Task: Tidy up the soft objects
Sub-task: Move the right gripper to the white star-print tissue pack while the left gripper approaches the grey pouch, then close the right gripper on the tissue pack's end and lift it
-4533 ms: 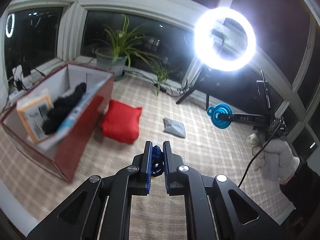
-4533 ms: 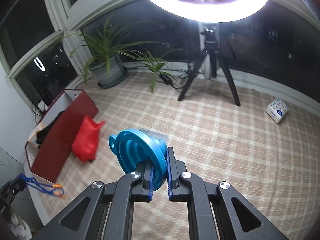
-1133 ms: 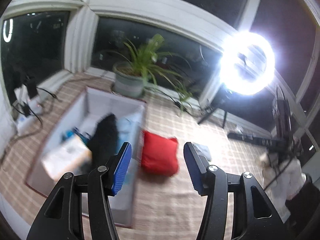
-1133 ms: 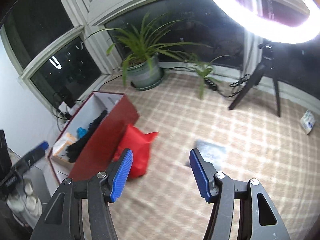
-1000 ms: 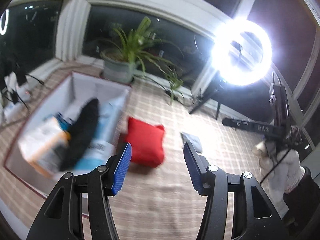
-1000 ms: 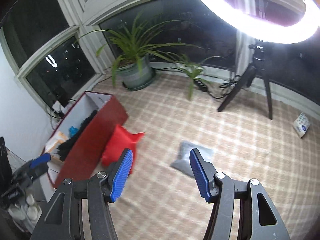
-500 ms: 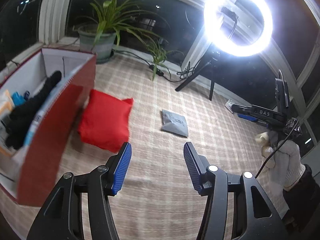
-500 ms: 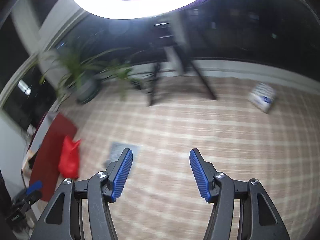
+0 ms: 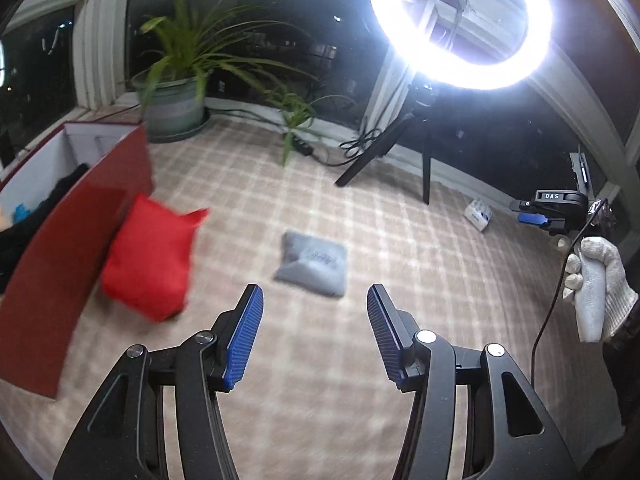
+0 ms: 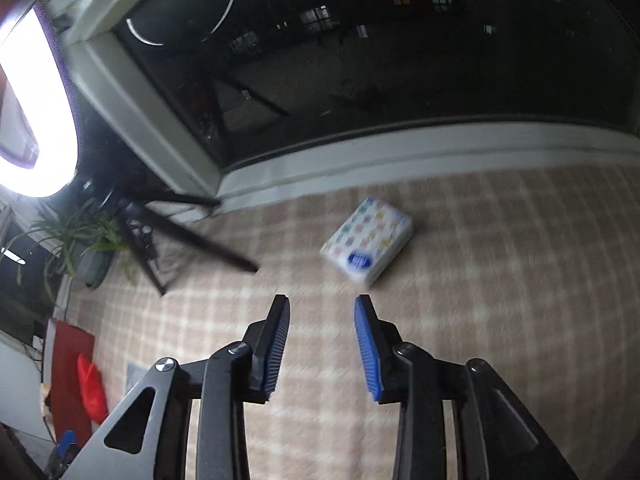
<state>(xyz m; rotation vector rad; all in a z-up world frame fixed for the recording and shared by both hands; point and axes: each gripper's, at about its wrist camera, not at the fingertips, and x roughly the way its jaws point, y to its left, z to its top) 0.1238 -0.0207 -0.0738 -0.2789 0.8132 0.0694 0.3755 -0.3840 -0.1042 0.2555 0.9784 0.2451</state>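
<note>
A small grey pillow (image 9: 310, 264) lies on the checked carpet (image 9: 420, 280), a red cushion (image 9: 150, 260) leaning on the red box (image 9: 64, 248) nearby. The left gripper (image 9: 315, 330) hovers above it, wide apart and empty. The right gripper (image 10: 322, 344), jaws just narrowing on nothing, points toward a tissue pack (image 10: 368, 246) below the dark window.

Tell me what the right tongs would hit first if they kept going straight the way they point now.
Probably the white tissue pack with coloured dots, lying on the checked beige carpet just ahead of the empty right tongs. Nothing shows in between, though depth is hard to judge.
</note>
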